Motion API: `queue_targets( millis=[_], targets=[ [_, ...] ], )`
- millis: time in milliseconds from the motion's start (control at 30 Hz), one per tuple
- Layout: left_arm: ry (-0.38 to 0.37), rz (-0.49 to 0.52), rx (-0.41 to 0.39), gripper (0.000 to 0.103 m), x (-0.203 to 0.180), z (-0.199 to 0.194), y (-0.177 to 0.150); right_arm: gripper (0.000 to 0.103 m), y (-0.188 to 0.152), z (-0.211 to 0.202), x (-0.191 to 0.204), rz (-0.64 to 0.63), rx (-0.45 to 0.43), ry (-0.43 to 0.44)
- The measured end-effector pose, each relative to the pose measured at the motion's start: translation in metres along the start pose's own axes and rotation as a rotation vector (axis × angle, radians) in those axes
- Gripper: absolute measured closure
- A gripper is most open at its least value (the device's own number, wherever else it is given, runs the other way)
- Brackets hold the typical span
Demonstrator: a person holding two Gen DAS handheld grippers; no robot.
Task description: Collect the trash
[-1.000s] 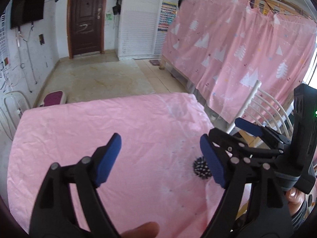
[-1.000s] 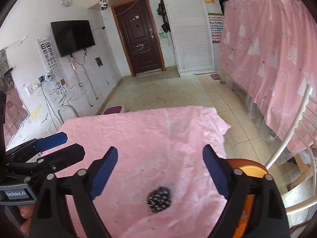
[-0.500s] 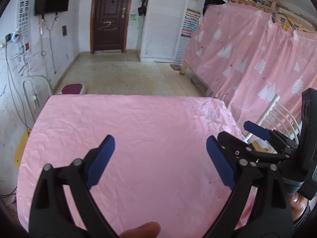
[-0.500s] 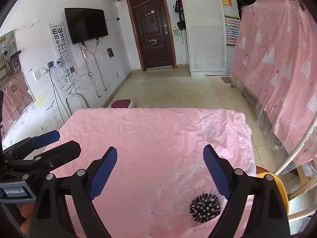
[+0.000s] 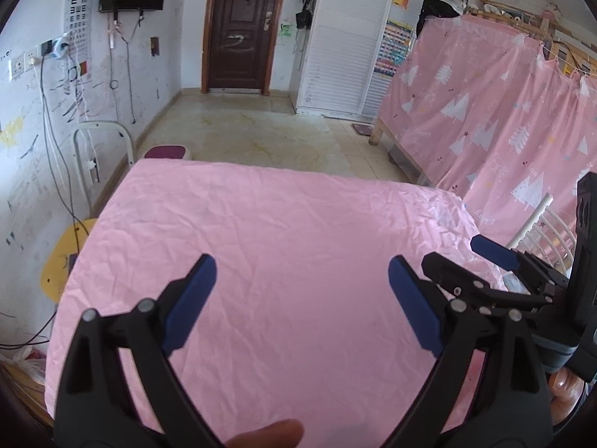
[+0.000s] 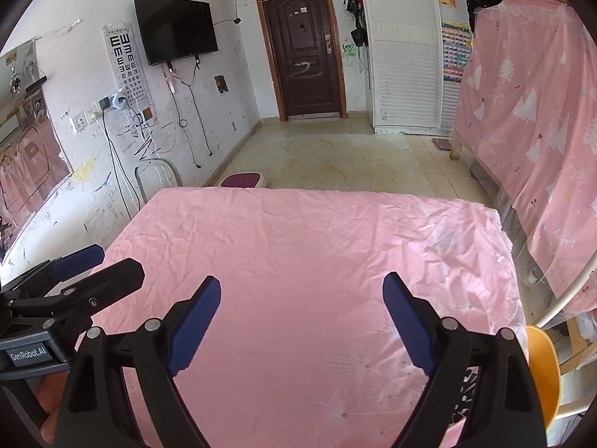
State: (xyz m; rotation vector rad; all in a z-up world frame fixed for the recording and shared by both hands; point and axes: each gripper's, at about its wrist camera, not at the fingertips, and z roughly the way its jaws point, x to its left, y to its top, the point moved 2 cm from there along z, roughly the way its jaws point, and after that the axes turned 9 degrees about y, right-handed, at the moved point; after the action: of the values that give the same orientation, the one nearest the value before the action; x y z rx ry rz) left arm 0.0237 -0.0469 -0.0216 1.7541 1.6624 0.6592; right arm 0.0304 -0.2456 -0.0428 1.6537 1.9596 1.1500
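Observation:
A table under a wrinkled pink cloth (image 5: 283, 231) fills the middle of both views; it also shows in the right wrist view (image 6: 317, 246). No loose trash shows on it. My left gripper (image 5: 302, 291) is open and empty above the near part of the cloth. My right gripper (image 6: 302, 310) is open and empty beside it. The right gripper also shows at the right edge of the left wrist view (image 5: 496, 261). The left gripper shows at the left edge of the right wrist view (image 6: 78, 272). A black dandelion print (image 6: 464, 392) on the cloth is mostly hidden behind my right finger.
An orange-yellow round container (image 6: 543, 373) stands at the table's near right. A white chair (image 5: 541, 220) is on the right, a white frame (image 5: 100, 149) and a yellow stool (image 5: 63, 257) on the left. A pink curtain (image 5: 485, 119) hangs on the right.
Both grippers have tilted up and drawn back, so more of the room and the table's far edge show. The black dandelion print has slid down out of view behind the right finger.

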Motion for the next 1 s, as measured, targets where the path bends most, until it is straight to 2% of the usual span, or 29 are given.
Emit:
queue_targets(
  millis=[1000],
  targets=[
    [0.011,-0.008,0.001,0.014,0.0092,0.0034,-0.0006,0.024,-0.0013,0.0059,0.0036,-0.012,0.015,0.003]
  ],
)
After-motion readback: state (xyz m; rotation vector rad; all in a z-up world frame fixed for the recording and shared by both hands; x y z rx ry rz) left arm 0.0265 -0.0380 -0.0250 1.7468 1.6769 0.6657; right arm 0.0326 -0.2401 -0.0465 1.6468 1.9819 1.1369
